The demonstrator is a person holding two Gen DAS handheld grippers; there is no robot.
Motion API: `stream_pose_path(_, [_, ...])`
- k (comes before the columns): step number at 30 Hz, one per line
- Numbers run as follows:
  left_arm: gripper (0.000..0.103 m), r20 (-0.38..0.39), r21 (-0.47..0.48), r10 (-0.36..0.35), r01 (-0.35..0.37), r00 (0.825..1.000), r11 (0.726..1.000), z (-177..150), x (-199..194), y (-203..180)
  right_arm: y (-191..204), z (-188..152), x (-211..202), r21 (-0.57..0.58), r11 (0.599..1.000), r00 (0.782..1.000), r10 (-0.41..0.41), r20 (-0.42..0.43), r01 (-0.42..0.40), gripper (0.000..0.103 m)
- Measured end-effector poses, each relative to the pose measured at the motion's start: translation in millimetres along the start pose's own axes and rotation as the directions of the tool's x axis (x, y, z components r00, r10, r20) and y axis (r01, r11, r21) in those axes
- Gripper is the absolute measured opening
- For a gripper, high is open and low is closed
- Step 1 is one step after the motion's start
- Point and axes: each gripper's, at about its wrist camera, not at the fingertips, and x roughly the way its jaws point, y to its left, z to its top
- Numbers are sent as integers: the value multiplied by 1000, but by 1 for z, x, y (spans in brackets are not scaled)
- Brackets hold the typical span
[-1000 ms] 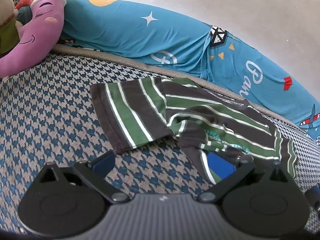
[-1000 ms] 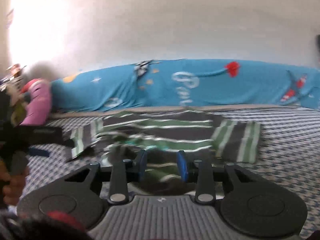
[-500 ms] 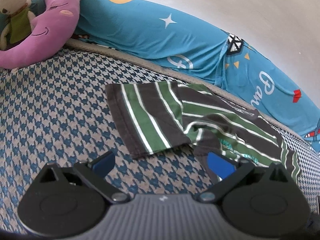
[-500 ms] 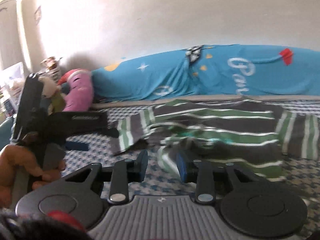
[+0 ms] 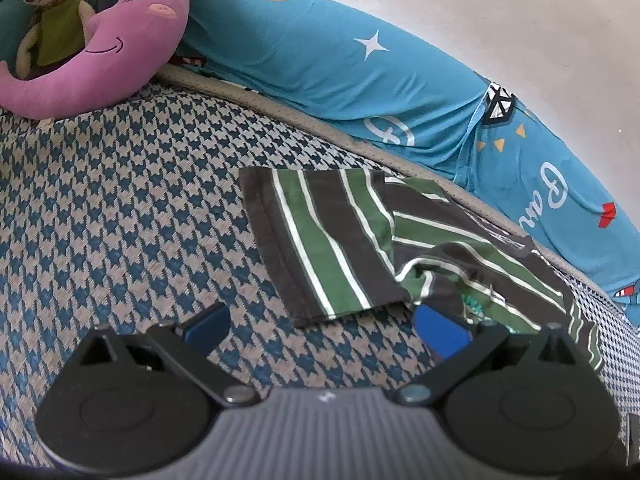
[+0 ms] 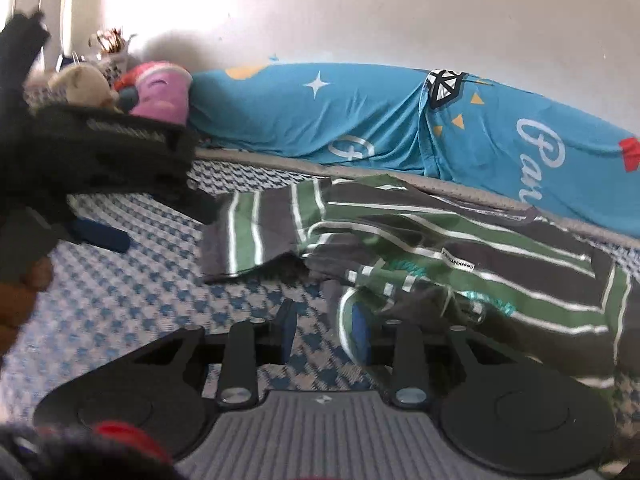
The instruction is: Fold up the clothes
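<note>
A dark grey T-shirt with green and white stripes point(image 5: 332, 248) lies rumpled on the houndstooth bed cover point(image 5: 120, 208). One sleeve is spread flat toward the left, and the body is bunched to the right. My left gripper point(image 5: 322, 326) is open wide just in front of the sleeve's near hem, and its right pad point(image 5: 440, 330) is at the bunched cloth. In the right wrist view the shirt point(image 6: 460, 248) fills the right half. My right gripper point(image 6: 323, 332) is open a little and low over the cover. The shirt's hem lies against its right pad point(image 6: 359, 334).
A blue printed bolster point(image 5: 360, 80) runs along the wall behind the shirt. A purple moon cushion point(image 5: 112, 52) and a plush bear point(image 5: 44, 12) sit at the far left. In the right wrist view the left gripper point(image 6: 100, 152) and a hand point(image 6: 20, 292) are at the left.
Both views have swung left, so the shirt now sits further right in each. The left gripper stays wide open. The right gripper has come down to the shirt's near hem.
</note>
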Motion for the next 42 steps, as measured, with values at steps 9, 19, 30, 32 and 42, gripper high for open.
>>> stream_pose_path(9, [103,-13,-18,-9,9,1000,1000,1,1,3,2,-8,42,-119,989,995,-95,-33,90,31])
stream_pose_path(19, [103,41,-34,6,-5,999,999,11,-12,11,-6,8,9,-48,999,1000,15,3,-15,7])
stream_pose_path(30, [103,51,-26,13,-12,999,1000,8,-15,10,-31,12,-38,6,990,990,139,10,-139,14])
stream_pose_path(32, [103,44,-12,6,-6,999,1000,5,-14,5,-37,11,-42,18,992,992,127,18,-128,14])
stream_pose_path(42, [103,13,31,-20,20,1000,999,0,-8,-6,-59,17,-24,52,999,999,-17,32,15,35])
